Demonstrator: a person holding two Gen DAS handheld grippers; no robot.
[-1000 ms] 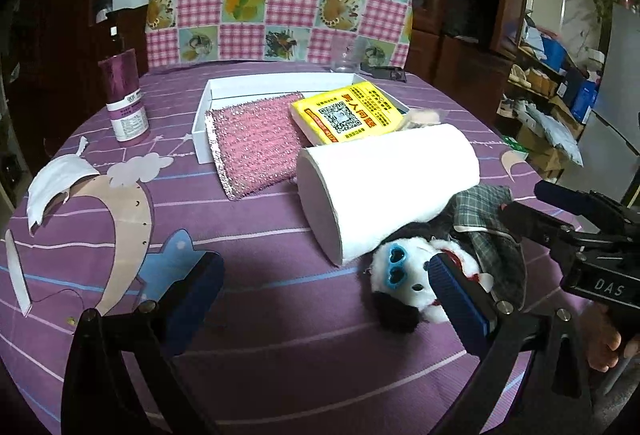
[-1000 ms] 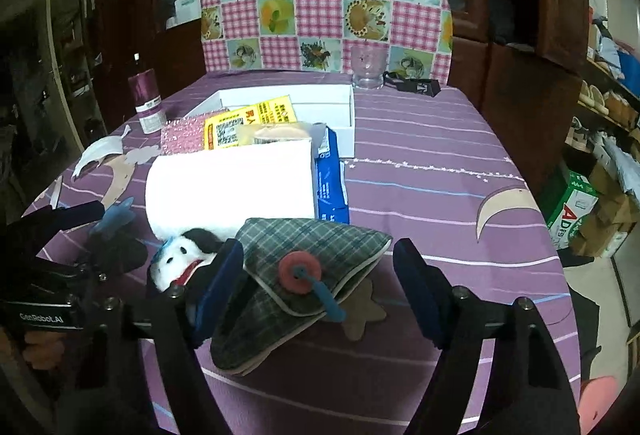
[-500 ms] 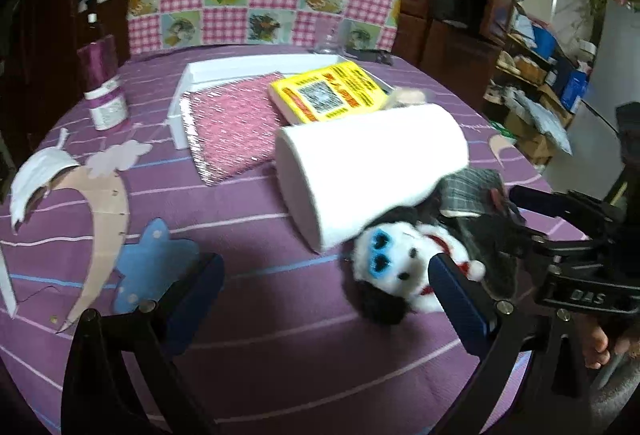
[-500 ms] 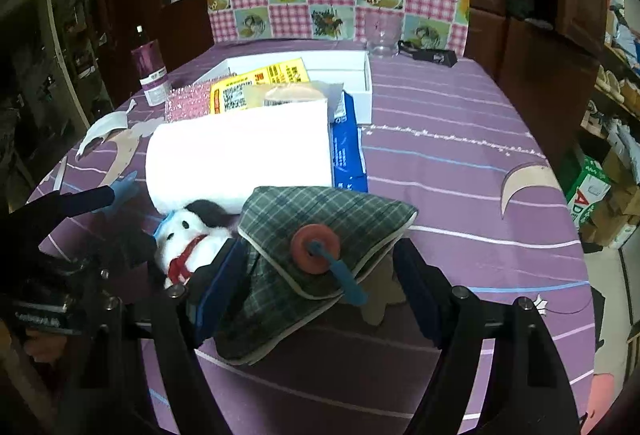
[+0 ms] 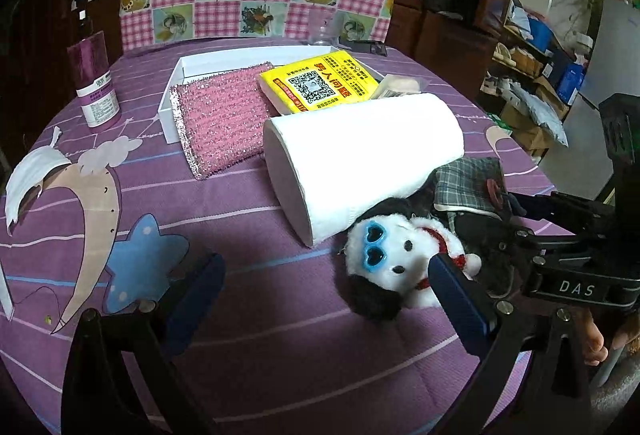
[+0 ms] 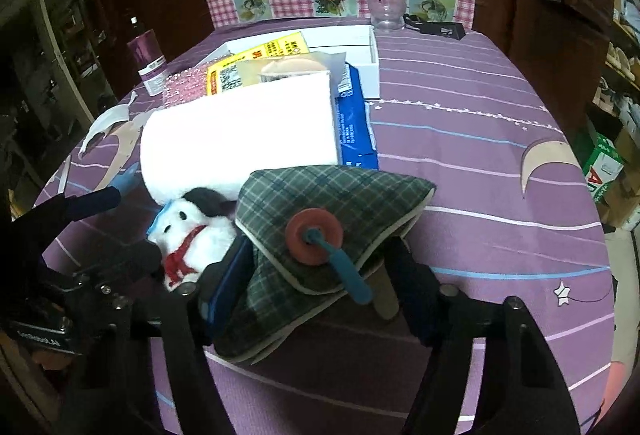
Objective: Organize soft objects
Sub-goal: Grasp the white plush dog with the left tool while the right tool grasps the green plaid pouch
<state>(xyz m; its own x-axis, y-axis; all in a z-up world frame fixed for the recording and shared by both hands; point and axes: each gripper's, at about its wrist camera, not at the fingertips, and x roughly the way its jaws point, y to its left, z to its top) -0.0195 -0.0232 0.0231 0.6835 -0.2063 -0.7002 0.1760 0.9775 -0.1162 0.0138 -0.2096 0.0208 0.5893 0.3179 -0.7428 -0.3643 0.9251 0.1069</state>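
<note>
A white plush dog (image 5: 394, 255) with blue heart glasses lies on the purple tablecloth against a white paper roll (image 5: 360, 155). My left gripper (image 5: 326, 291) is open, its right finger (image 5: 456, 295) just in front of the dog and nothing between the pads. A green plaid pouch (image 6: 328, 203) with a red button lies beside the dog (image 6: 192, 231). My right gripper (image 6: 320, 287) straddles the pouch's near end. Its jaws are closing with the pouch between them. The left pad (image 6: 230, 279) is at the fabric, and a gap shows at the right pad.
A white box (image 5: 224, 55) at the back holds a pink glittery cloth (image 5: 220, 123), a yellow pack (image 5: 320, 83) and a wrapped item. A blue pack (image 6: 354, 127) lies behind the roll. A purple bottle (image 5: 94, 83) stands far left, a glass (image 6: 386, 9) at the back.
The right gripper's fingers have drawn in closer to the plaid pouch's sides. The left view has tipped down a little, and the plush dog now sits nearer its right finger.
</note>
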